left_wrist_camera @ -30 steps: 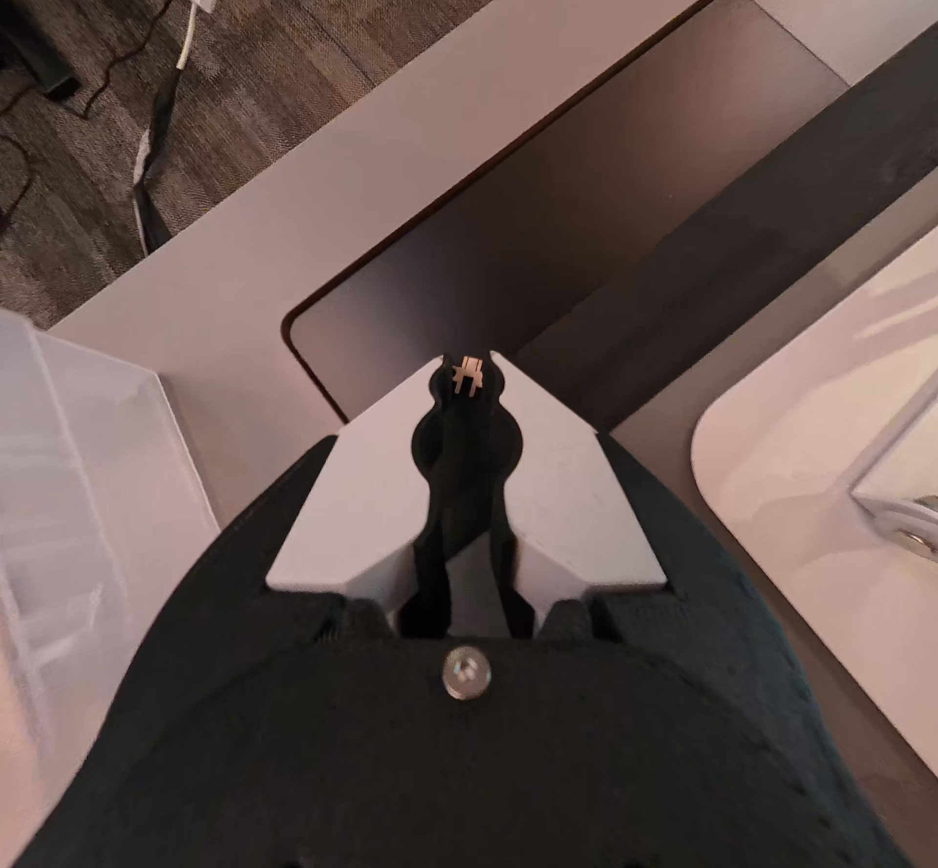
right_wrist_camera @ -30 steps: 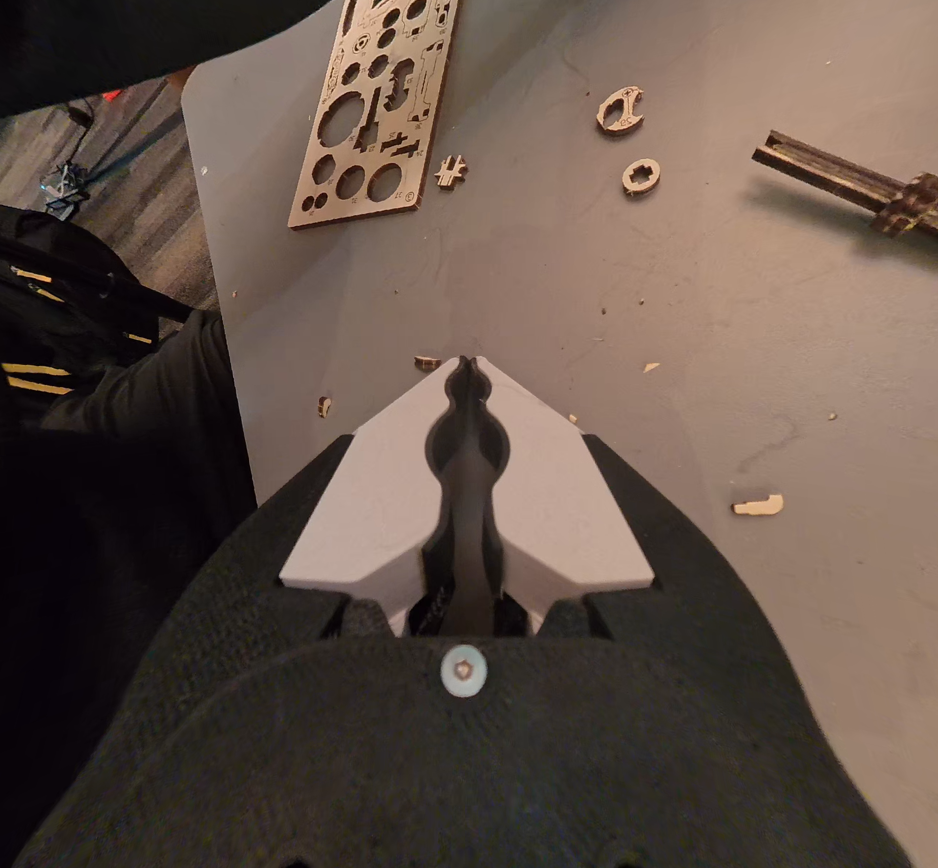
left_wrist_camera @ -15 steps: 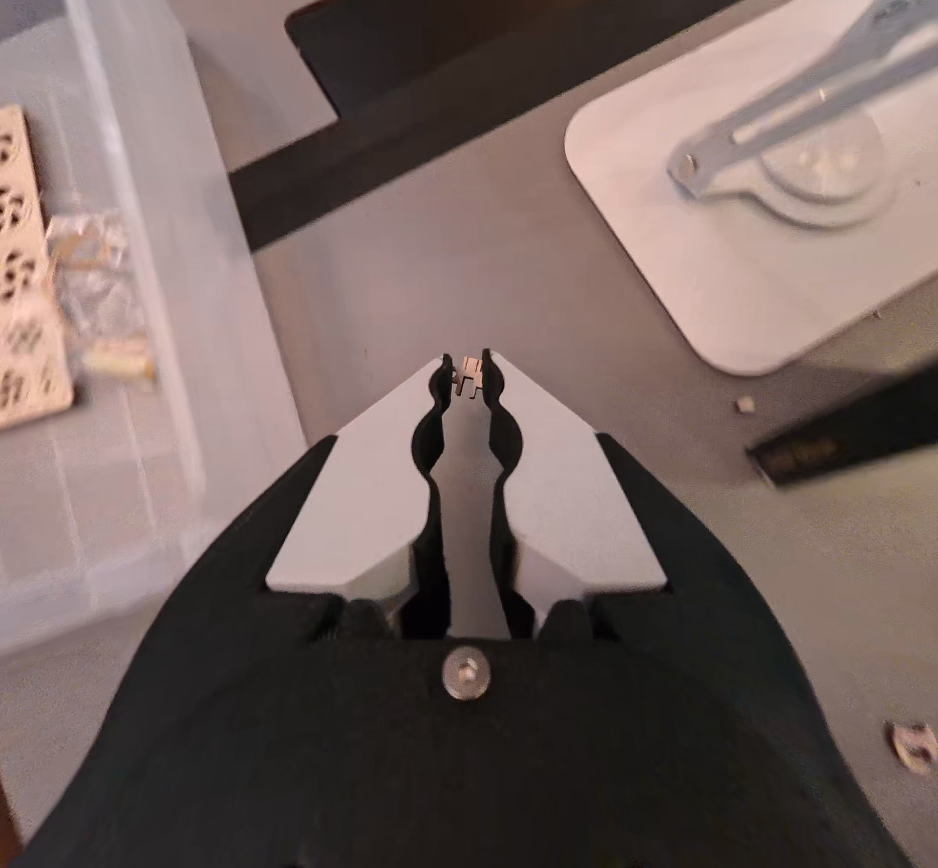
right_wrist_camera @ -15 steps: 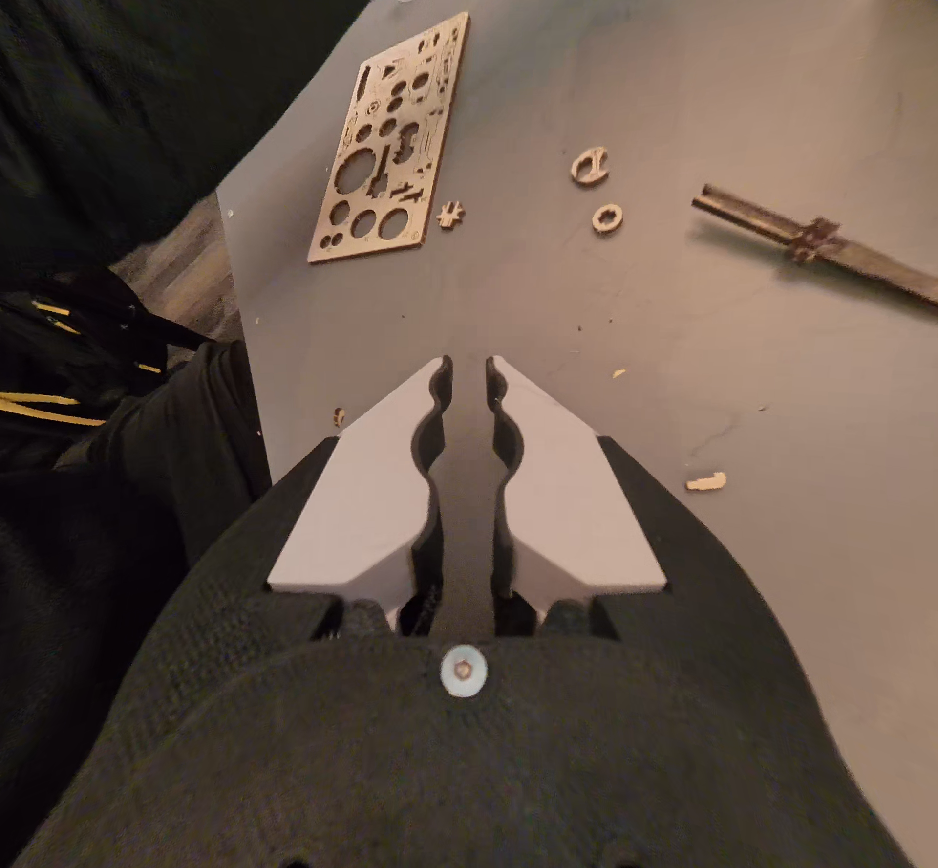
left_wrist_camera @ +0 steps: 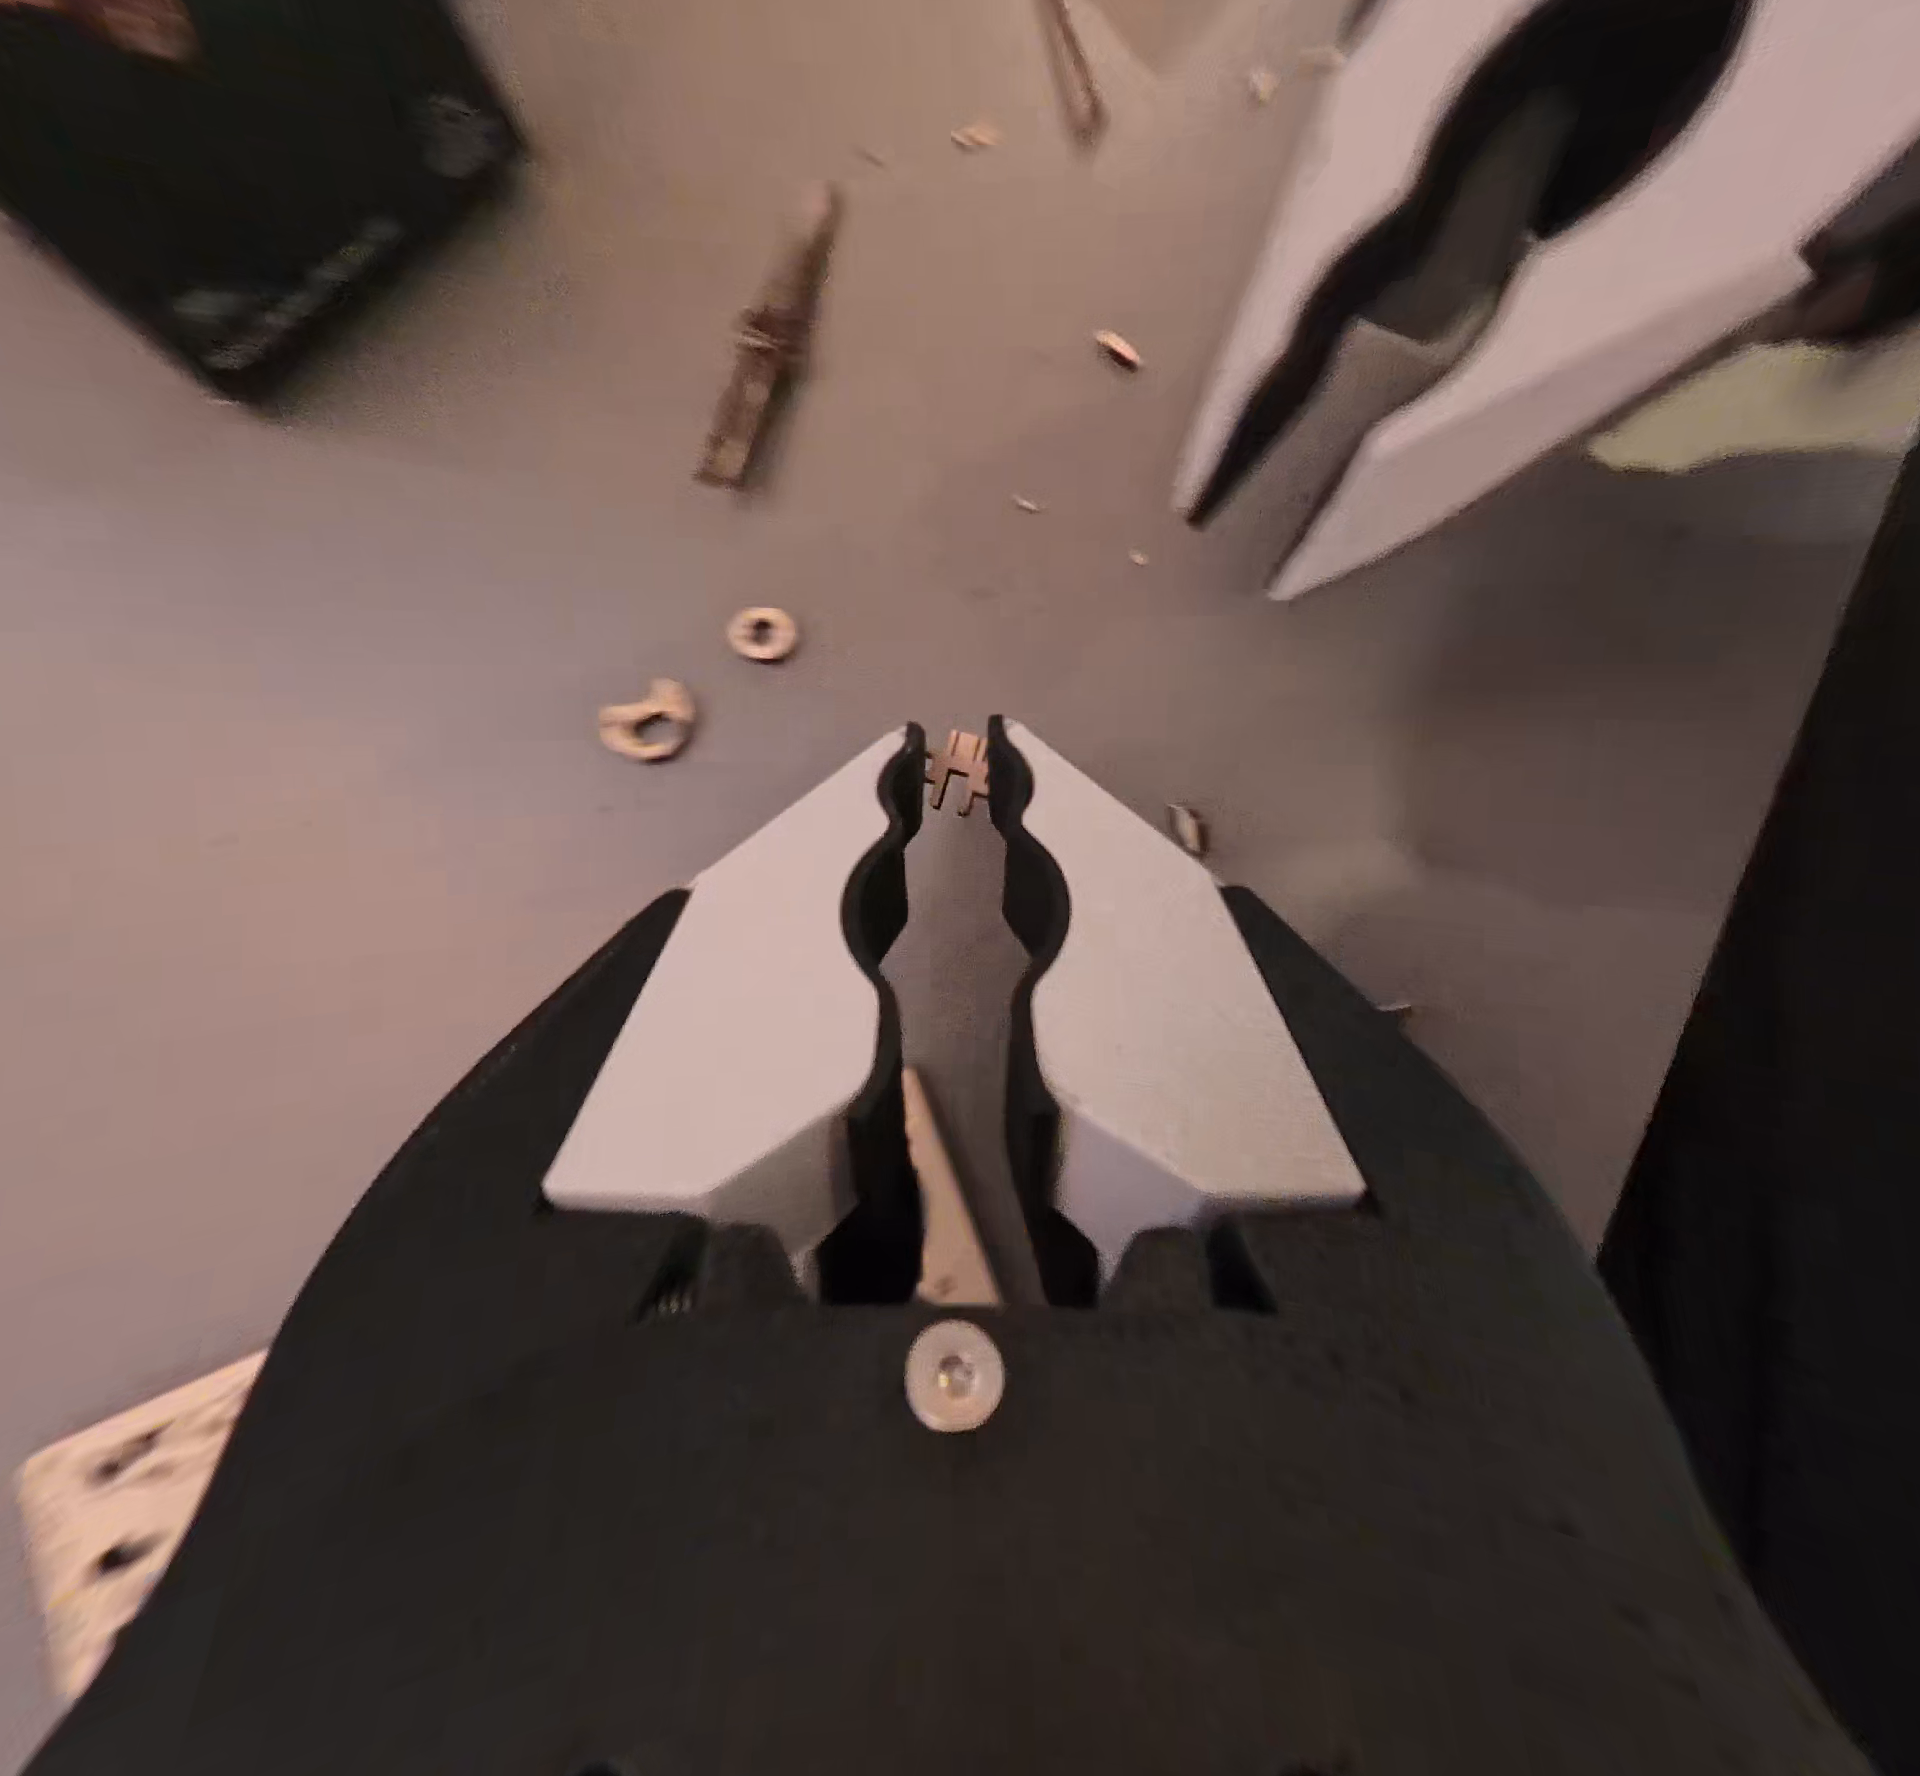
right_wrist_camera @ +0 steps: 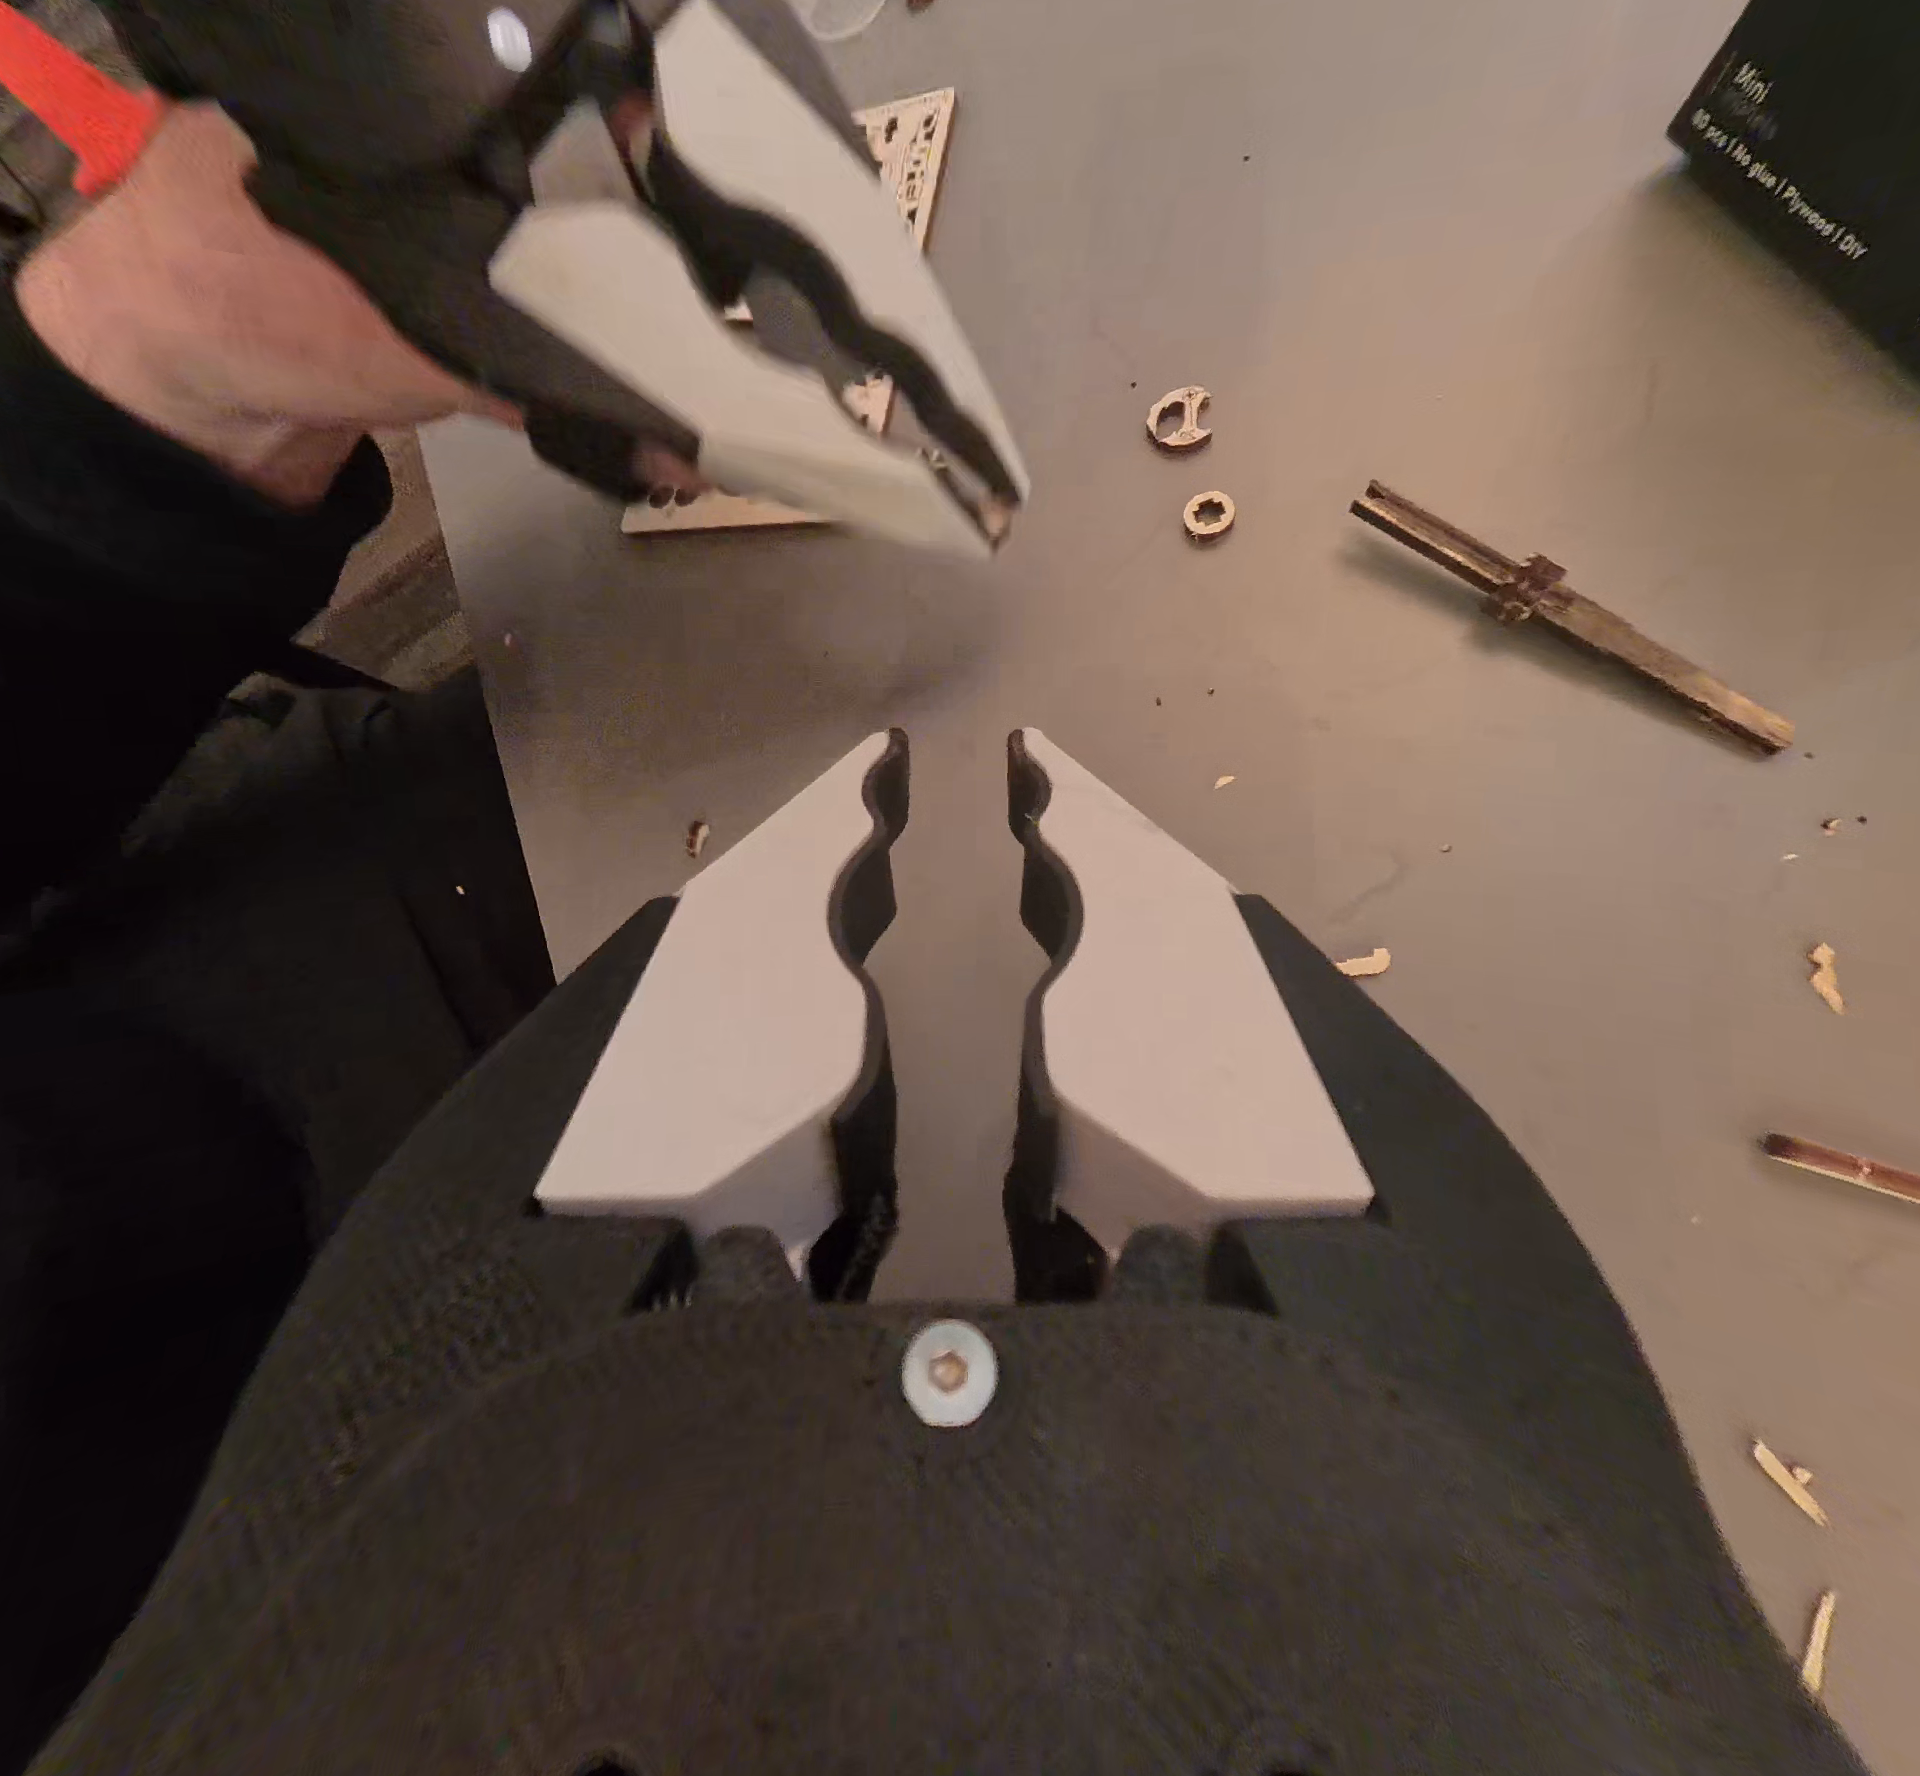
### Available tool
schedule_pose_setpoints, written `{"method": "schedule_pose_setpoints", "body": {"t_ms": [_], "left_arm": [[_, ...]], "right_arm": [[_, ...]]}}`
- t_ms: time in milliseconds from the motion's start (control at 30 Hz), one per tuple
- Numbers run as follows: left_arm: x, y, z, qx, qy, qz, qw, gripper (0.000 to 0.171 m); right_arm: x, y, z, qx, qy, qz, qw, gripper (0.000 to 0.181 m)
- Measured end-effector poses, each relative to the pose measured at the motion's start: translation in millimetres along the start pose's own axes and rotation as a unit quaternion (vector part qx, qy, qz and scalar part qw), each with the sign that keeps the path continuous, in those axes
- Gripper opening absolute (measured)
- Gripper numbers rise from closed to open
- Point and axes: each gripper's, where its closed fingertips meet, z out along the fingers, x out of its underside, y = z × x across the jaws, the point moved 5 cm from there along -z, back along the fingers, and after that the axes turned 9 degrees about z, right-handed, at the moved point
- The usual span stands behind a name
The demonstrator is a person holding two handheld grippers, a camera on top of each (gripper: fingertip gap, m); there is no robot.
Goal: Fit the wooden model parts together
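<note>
- So far, only a first step looks done: the left gripper (left_wrist_camera: 956,747) pinches a small notched wooden piece (left_wrist_camera: 960,773) at its very tips, its fingers drawn in to a narrow gap around it, lifted above the grey table (left_wrist_camera: 312,739).
- Nothing appears joined to that piece yet, so the fitting itself seems still to come.
- Likely mates lie loose on the table ahead: a small ring (right_wrist_camera: 1208,516), a curved cut-out piece (right_wrist_camera: 1179,417) beside it, and farther off a dark slotted stick (right_wrist_camera: 1569,617) with a small cross part already seated on it.
- That stick seems the only assembly finished so far.
- The right gripper (right_wrist_camera: 957,752) holds nothing; its fingers stand apart with bare table showing between them, near the left one.
- A punched-out wooden sheet (right_wrist_camera: 914,157) lies partly hidden behind the left gripper, with more parts perhaps left in it.
- Splinters (right_wrist_camera: 1823,976) are scattered over the table, and a black box (right_wrist_camera: 1829,126) sits at its far corner.
</note>
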Motion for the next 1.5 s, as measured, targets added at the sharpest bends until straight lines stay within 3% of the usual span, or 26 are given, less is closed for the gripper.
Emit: {"method": "schedule_pose_setpoints", "body": {"t_ms": [133, 233, 333, 567, 767, 933, 1133, 1200, 1300, 1500], "left_arm": [[9, -22, 19, 0.046, 0.012, 0.028, 0.998, 0.012], [12, -26, 14, 0.050, 0.002, 0.041, 0.998, 0.035], [23, -28, -6, 0.051, -0.017, 0.053, 0.997, 0.036], [52, 11, -53, -0.027, -0.027, -0.015, 0.999, 0.035], [57, 15, -24, -0.033, 0.026, -0.021, 0.999, 0.036], [50, 11, -17, -0.033, 0.021, -0.015, 0.999, 0.013], [34, -15, -3, 0.000, 0.007, 0.028, 1.000, 0.013], [32, -23, -2, 0.013, 0.007, 0.034, 0.999, 0.028], [37, -25, -11, 0.012, 0.004, 0.033, 0.999, 0.034], [46, -20, -15, 0.004, 0.004, 0.028, 1.000, 0.024]], "right_arm": [[5, 0, 5, 0.004, 0.020, -0.006, 1.000, 0.019], [6, -1, 8, 0.012, 0.032, -0.019, 0.999, 0.023], [4, -1, 10, 0.015, 0.034, -0.031, 0.999, 0.023], [0, 1, 24, 0.014, 0.052, -0.057, 0.997, 0.024], [-9, 8, 39, 0.022, 0.060, -0.090, 0.994, 0.023], [-9, 7, 42, 0.016, 0.056, -0.084, 0.995, 0.021], [-8, 4, 42, 0.006, 0.055, -0.076, 0.996, 0.021], [-7, 5, 42, 0.002, 0.058, -0.081, 0.995, 0.024], [-7, 10, 43, -0.017, 0.062, -0.095, 0.993, 0.024], [-9, 16, 58, -0.015, 0.091, -0.160, 0.983, 0.023]]}}
